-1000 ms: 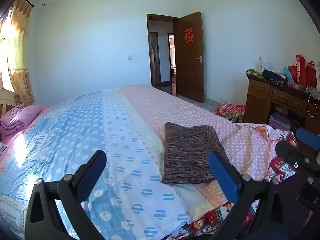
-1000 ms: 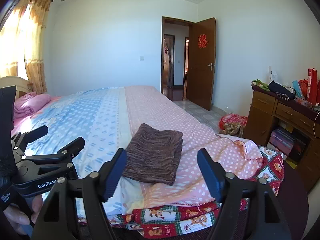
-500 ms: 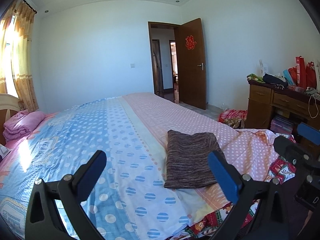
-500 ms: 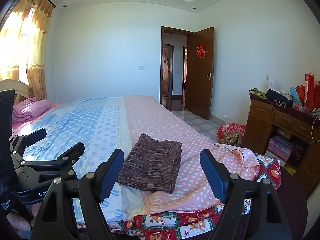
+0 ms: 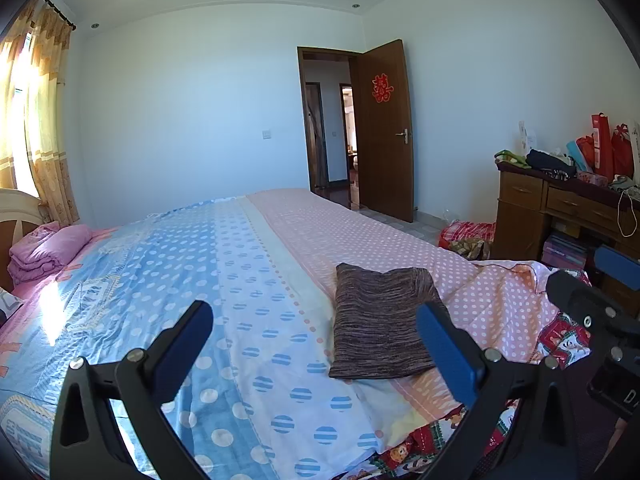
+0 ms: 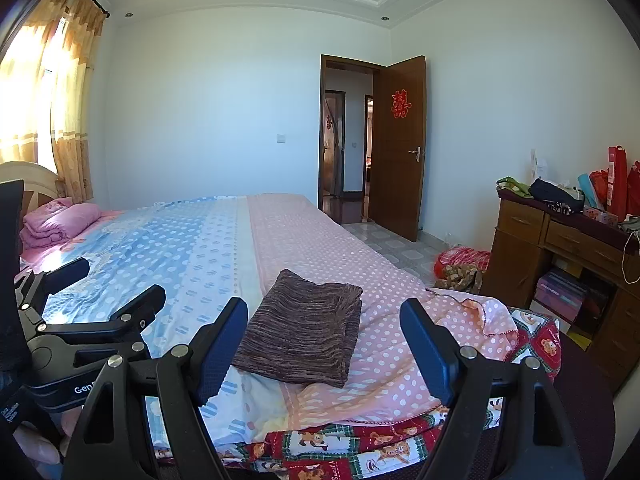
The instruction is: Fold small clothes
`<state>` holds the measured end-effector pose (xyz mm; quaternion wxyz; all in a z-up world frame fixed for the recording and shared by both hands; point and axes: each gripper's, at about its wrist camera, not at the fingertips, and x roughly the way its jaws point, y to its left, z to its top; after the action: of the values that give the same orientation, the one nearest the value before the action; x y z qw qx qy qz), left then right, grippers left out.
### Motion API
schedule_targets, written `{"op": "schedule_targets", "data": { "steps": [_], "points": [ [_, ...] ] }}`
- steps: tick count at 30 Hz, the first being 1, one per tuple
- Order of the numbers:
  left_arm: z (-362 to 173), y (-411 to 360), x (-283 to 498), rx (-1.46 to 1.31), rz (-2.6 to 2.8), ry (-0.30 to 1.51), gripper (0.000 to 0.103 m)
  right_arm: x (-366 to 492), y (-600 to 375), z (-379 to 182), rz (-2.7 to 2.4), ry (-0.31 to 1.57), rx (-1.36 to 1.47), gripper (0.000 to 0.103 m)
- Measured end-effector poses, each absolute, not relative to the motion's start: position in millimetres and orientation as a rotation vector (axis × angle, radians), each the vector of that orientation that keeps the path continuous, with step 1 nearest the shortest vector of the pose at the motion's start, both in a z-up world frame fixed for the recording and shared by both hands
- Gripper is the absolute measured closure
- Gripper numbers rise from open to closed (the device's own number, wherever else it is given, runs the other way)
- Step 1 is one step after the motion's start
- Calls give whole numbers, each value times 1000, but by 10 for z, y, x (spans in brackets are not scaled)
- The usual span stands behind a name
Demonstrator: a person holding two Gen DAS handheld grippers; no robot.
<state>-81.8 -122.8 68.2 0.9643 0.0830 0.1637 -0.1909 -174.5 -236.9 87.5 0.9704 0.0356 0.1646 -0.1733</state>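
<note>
A brown striped knit garment (image 5: 380,320) lies folded into a flat rectangle on the bed, near its foot edge, on the pink dotted part of the sheet; it also shows in the right wrist view (image 6: 304,328). My left gripper (image 5: 316,344) is open and empty, held back from the bed with the garment just ahead to its right. My right gripper (image 6: 324,344) is open and empty, with the garment straight ahead between its fingers but farther off. The left gripper also shows at the left of the right wrist view (image 6: 116,276).
The bed sheet (image 5: 192,272) is blue dotted on the left and pink dotted on the right. Folded pink bedding (image 5: 48,248) lies by the headboard. A wooden desk (image 6: 560,248) with bags stands at the right. A red bundle (image 6: 460,268) lies on the floor. The door (image 6: 400,148) is open.
Both grippers have pulled back and risen from the bed, so the folded garment sits lower and farther off. Both stay open. The garment has not moved.
</note>
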Motion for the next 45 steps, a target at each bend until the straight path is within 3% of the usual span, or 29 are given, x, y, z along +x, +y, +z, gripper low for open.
{"op": "schedule_targets", "data": {
  "steps": [45],
  "points": [
    [641, -1200, -820, 165, -386, 345, 0, -1741, -2453, 830, -359, 345, 84, 24]
  ]
}}
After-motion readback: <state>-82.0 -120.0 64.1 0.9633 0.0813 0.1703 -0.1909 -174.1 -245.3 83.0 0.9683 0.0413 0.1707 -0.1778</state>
